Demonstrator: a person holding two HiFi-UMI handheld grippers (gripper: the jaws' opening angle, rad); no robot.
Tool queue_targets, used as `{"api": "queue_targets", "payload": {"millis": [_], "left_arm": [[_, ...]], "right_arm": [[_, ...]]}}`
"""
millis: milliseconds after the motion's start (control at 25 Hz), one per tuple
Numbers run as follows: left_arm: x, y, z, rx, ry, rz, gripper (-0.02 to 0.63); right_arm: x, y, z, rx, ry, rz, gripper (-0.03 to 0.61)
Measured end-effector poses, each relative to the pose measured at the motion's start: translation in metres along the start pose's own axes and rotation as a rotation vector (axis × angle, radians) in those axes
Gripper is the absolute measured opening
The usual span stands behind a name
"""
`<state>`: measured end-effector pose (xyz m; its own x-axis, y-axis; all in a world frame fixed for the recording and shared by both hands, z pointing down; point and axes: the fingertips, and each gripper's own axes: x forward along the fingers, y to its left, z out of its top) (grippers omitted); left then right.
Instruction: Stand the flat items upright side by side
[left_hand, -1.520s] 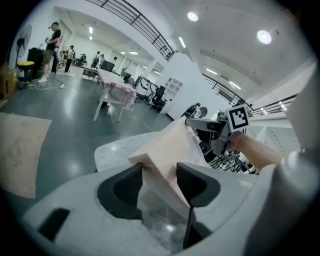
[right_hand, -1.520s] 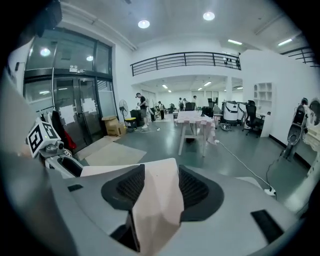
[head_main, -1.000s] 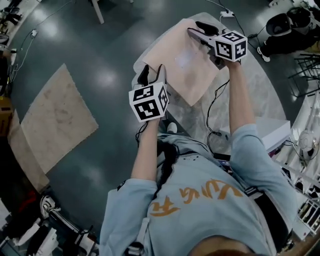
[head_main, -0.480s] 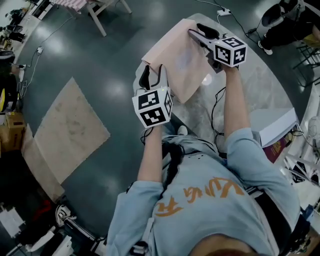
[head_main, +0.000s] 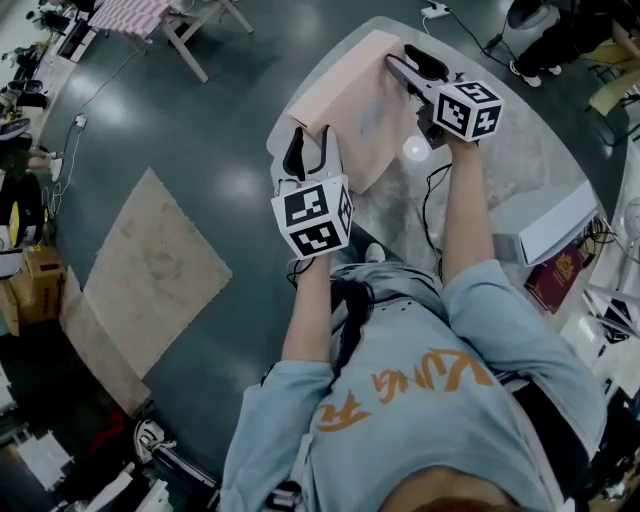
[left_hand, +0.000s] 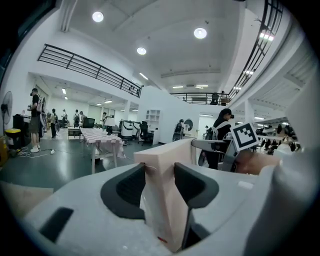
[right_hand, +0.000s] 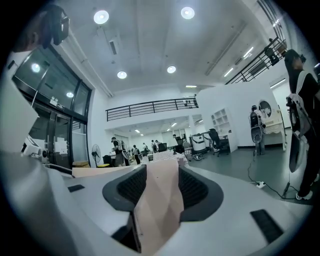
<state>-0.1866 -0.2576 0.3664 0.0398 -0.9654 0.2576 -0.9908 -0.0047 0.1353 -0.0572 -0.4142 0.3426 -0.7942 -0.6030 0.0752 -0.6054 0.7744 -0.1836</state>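
A flat pale pink box (head_main: 350, 105) is held in the air over the round marble table (head_main: 520, 150), tilted, between both grippers. My left gripper (head_main: 308, 152) is shut on its near left edge; its jaws have just been closing a little, with the box between them. In the left gripper view the box (left_hand: 162, 200) fills the gap of the left gripper (left_hand: 160, 186), both pads pressing on it. My right gripper (head_main: 412, 62) is shut on the far right edge. In the right gripper view the box (right_hand: 159, 210) sits pinched in the right gripper (right_hand: 157, 189).
A white box (head_main: 540, 218) and a dark red book (head_main: 555, 282) lie at the table's right side. A black cable (head_main: 430, 200) runs across the tabletop. A beige mat (head_main: 150, 280) lies on the floor at left; a cloth-covered table (left_hand: 102, 142) stands beyond.
Both grippers have carried the box upward and farther from the person's body. The box has tipped more onto its edge, so less of its broad face shows.
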Motion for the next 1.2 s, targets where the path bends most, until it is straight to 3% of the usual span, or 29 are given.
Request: {"api": "queue_targets", "payload": {"millis": [400, 920, 1200], "left_arm": [[-0.025, -0.035, -0.008, 0.048, -0.019, -0.054, 0.169], [-0.046, -0.052, -0.021, 0.074, 0.015, -0.125, 0.161], [-0.049, -0.058, -0.028, 0.093, 0.036, -0.203, 0.16]], "right_arm": [[-0.049, 0.013, -0.012, -0.032, -0.005, -0.122, 0.143], [-0.087, 0.048, -0.014, -0.041, -0.016, -0.173, 0.144], [-0.095, 0.063, -0.021, -0.053, 0.001, -0.199, 0.141]]}}
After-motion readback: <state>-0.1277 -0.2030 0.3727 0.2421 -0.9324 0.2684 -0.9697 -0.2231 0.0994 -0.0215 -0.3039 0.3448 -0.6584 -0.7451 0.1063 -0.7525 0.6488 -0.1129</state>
